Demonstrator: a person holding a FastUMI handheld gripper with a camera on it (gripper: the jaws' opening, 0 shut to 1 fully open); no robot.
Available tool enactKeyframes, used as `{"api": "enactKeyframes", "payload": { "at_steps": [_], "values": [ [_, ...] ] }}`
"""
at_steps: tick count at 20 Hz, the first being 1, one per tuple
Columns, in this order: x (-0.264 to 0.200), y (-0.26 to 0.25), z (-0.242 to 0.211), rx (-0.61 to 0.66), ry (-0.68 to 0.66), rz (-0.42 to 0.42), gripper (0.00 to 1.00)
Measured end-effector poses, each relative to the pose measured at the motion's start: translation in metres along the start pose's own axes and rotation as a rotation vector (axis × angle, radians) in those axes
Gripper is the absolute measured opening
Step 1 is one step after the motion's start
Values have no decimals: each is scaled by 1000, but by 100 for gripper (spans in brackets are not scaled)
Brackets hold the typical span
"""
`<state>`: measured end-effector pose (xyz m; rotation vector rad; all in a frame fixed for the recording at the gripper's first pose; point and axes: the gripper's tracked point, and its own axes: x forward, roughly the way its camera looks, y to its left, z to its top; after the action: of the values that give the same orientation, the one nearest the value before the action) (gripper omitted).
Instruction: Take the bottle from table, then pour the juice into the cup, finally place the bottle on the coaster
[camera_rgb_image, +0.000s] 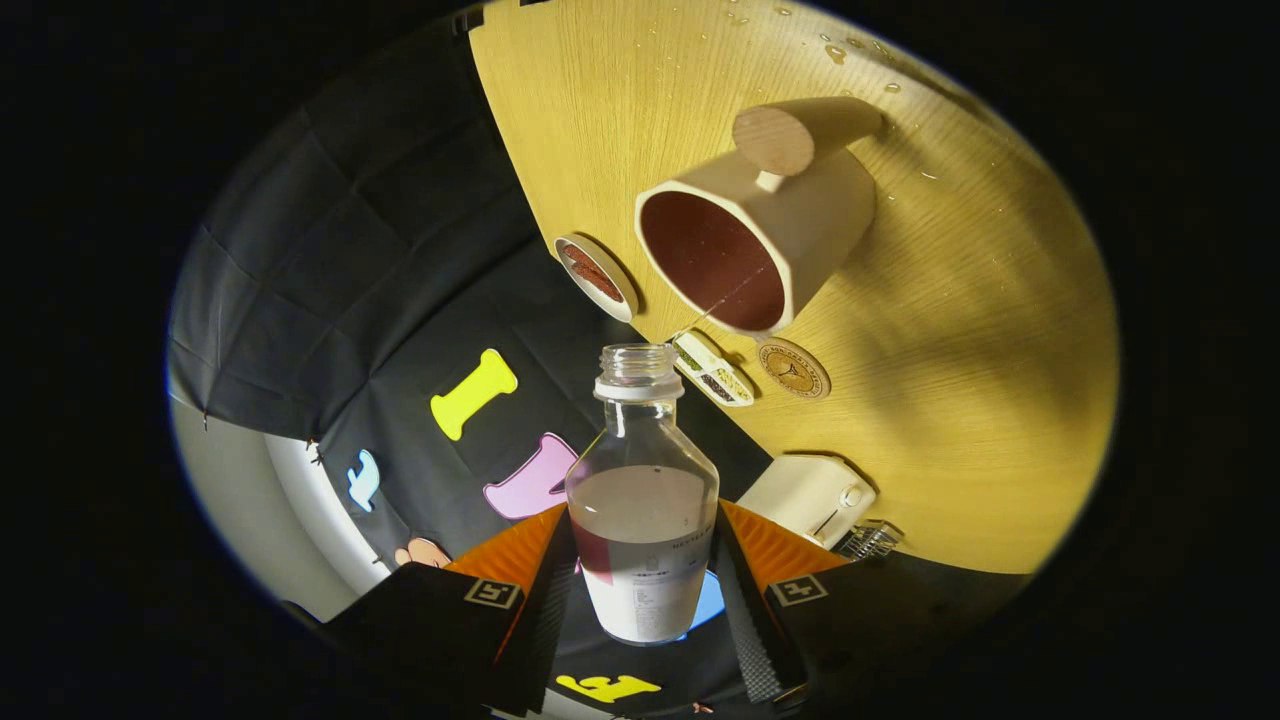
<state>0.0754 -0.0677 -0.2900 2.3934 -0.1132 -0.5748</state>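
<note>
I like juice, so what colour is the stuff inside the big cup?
Dark reddish-brown, seen best in the gripper view inside the cup, beyond the gripper-held bottle.

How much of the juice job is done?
Done: the bottle is off the table, squeezed between both fingers of the gripper. Happening now: it is tipped and a thin stream runs into the cup. Left: finish pouring, then stand the bottle on the round coaster beside the cup.
</note>
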Motion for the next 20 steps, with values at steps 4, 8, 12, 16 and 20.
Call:
{"api": "enactKeyframes", "payload": {
  "at_steps": [4,8,12,16,20],
  "values": [
    [-2,6,-4,19,-7,11,75],
    [-3,10,-6,25,-7,17,75],
    [-3,14,-4,44,-19,28,75],
    [-5,18,-5,47,-16,29,75],
    [-4,25,-6,41,-10,32,75]
  ]
}}
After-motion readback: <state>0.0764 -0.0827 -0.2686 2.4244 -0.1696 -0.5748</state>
